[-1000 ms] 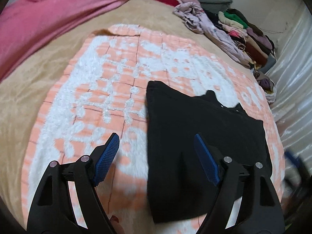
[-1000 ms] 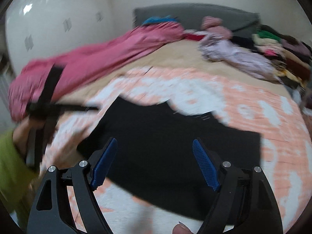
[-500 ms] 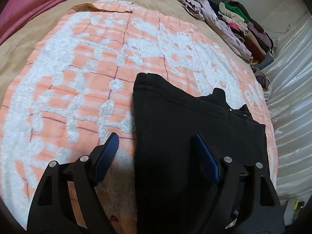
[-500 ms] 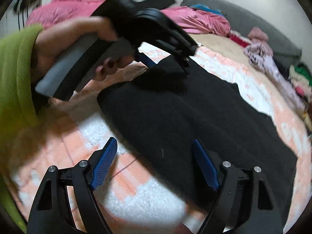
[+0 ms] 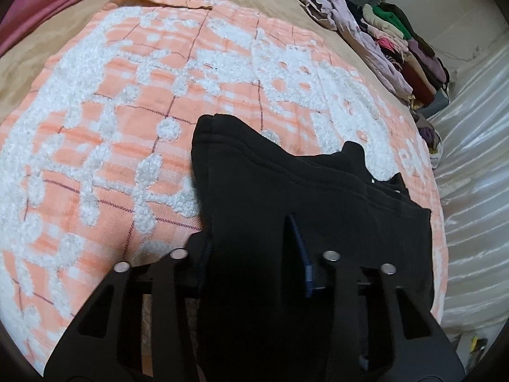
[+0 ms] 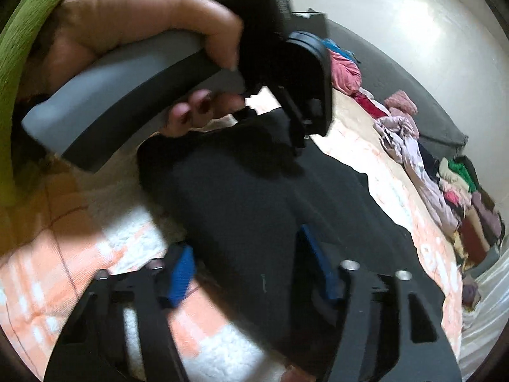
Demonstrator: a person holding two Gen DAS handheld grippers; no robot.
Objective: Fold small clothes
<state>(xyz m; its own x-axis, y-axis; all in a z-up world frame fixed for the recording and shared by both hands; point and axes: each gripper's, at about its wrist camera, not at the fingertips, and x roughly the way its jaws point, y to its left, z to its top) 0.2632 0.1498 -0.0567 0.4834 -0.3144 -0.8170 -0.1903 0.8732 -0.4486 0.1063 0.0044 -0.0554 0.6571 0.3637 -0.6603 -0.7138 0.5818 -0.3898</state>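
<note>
Left gripper (image 5: 251, 248), right gripper (image 6: 251, 264) jaws closing, black garment (image 5: 302, 191) edge between both.

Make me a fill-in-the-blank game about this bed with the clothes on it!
1. The garment between the fingers of the left gripper is ____ in colour.
2. It lies on a blanket patterned in white and ____.
3. The sleeve on the hand holding the left gripper is ____.
4. The pads on the right gripper's fingers are ____.

Missing words: black; orange; green; blue
</note>
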